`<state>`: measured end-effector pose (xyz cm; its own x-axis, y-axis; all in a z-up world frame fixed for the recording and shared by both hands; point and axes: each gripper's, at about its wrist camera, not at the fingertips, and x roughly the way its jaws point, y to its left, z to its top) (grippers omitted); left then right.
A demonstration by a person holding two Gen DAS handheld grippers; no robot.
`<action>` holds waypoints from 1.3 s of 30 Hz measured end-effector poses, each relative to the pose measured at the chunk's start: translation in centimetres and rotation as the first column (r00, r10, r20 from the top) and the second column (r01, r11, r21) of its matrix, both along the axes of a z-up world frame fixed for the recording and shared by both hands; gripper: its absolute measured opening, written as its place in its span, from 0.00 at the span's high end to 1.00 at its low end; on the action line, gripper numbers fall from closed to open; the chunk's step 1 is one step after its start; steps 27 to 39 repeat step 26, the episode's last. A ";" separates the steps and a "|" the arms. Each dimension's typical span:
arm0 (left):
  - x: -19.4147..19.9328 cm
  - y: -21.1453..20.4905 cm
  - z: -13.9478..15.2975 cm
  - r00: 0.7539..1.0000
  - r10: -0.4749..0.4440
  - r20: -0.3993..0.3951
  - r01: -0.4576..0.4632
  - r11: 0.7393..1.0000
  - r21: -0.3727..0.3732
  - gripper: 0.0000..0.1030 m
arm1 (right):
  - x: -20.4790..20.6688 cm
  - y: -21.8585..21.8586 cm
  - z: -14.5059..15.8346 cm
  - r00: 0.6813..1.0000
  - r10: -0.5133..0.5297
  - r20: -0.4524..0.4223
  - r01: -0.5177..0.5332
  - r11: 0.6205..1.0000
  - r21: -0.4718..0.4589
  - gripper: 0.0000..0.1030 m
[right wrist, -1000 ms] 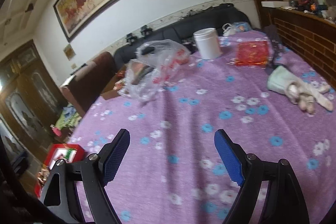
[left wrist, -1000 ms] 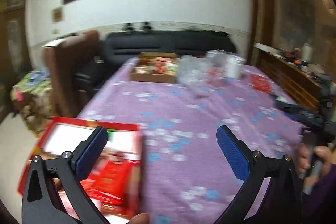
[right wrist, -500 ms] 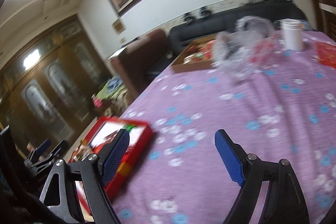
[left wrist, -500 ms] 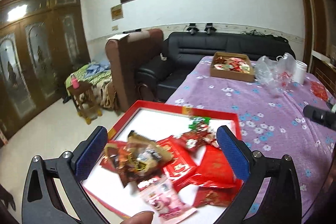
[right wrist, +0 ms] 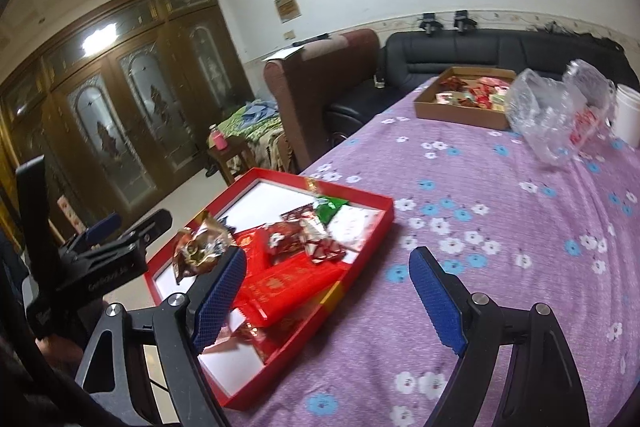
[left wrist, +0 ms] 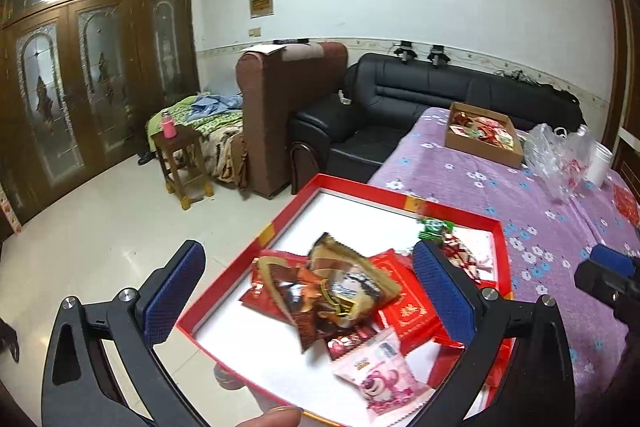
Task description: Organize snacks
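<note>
The left gripper hangs with its jaws spread wide and nothing between them, above the near end of the red tray. That tray sits on the near left corner of the purple flowered tablecloth, part of it overhanging the edge. Directly ahead of the left gripper, inside the tray, lies a heap of snacks: a brown crinkled packet on top, flat red packets beside it, and a pink bear-printed packet nearest the gripper.

The right gripper is also wide open and empty; its left finger overlaps the tray's near edge, its right finger hangs above bare cloth. Far ahead of it stand a brown cardboard box of more snacks, then a crumpled clear plastic bag, then a white jar at the far right.
</note>
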<state>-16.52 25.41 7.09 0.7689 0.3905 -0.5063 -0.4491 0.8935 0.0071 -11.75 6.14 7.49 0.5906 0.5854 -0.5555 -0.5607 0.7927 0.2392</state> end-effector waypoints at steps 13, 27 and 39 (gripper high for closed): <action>-0.2 1.0 0.3 1.000 0.020 0.013 -0.021 1.000 0.013 0.00 | -0.3 1.7 -1.1 0.998 0.061 -0.033 -0.062 0.998 -0.011 0.18; 0.1 1.0 0.3 1.000 0.003 0.011 -0.003 1.000 -0.015 0.00 | -1.1 2.3 -2.1 0.994 0.095 -0.053 -0.096 0.995 -0.003 0.18; 0.1 1.0 0.3 1.000 0.003 0.011 -0.003 1.000 -0.015 0.00 | -1.1 2.3 -2.1 0.994 0.095 -0.053 -0.096 0.995 -0.003 0.18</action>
